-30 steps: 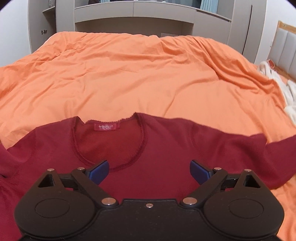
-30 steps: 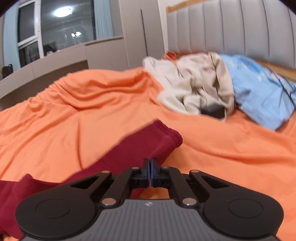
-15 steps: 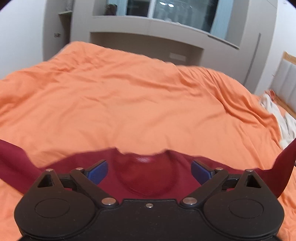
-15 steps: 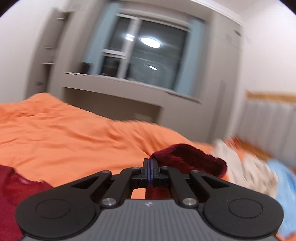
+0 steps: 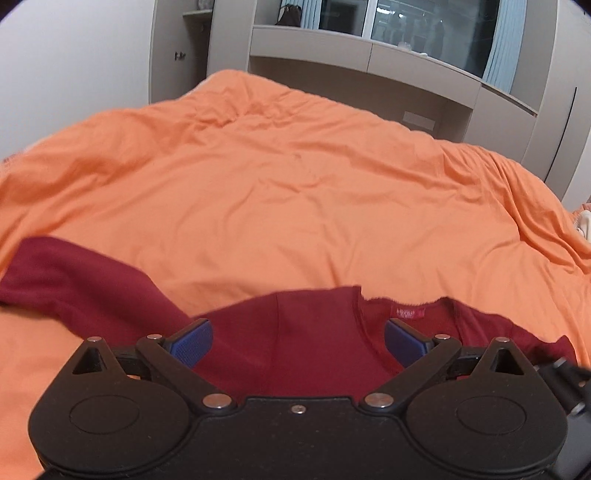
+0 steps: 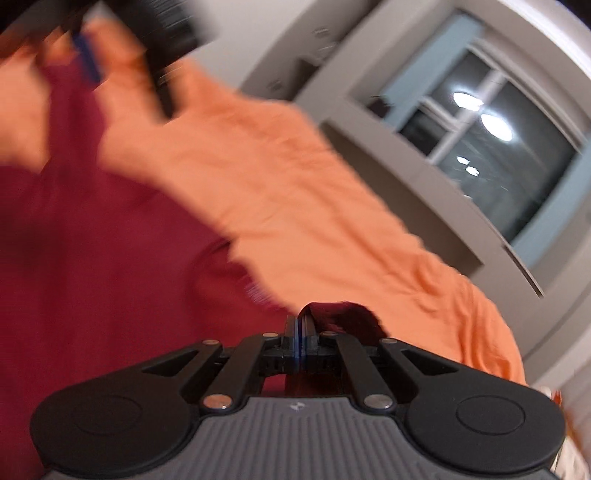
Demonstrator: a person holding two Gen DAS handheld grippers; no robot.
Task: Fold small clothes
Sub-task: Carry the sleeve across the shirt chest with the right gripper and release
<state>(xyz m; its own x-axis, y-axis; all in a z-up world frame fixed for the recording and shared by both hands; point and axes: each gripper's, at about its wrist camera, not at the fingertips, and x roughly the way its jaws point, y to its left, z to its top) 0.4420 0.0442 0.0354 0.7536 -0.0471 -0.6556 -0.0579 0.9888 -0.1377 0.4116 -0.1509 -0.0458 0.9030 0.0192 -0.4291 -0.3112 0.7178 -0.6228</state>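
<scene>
A dark red long-sleeved shirt (image 5: 306, 343) lies on the orange bed cover (image 5: 295, 192), collar and red label (image 5: 410, 313) toward the far side. My left gripper (image 5: 298, 338) is open and empty just above the shirt's chest, its blue pads (image 5: 192, 341) wide apart. One sleeve (image 5: 74, 280) stretches out to the left. My right gripper (image 6: 298, 332) is shut on the cuff of the other sleeve (image 6: 347, 314) and holds it over the shirt's body (image 6: 110, 258). The right wrist view is blurred; the left gripper (image 6: 88, 62) shows at its top left.
Grey built-in cabinets and a dark window (image 5: 424, 33) stand beyond the bed's far edge. A bit of pale cloth (image 5: 583, 221) lies at the right edge of the bed. The orange cover (image 6: 295, 177) spreads wide beyond the shirt.
My right gripper has swung the held sleeve cuff up and leftward over the shirt's body. My left gripper has drifted left and tilted up, staying open.
</scene>
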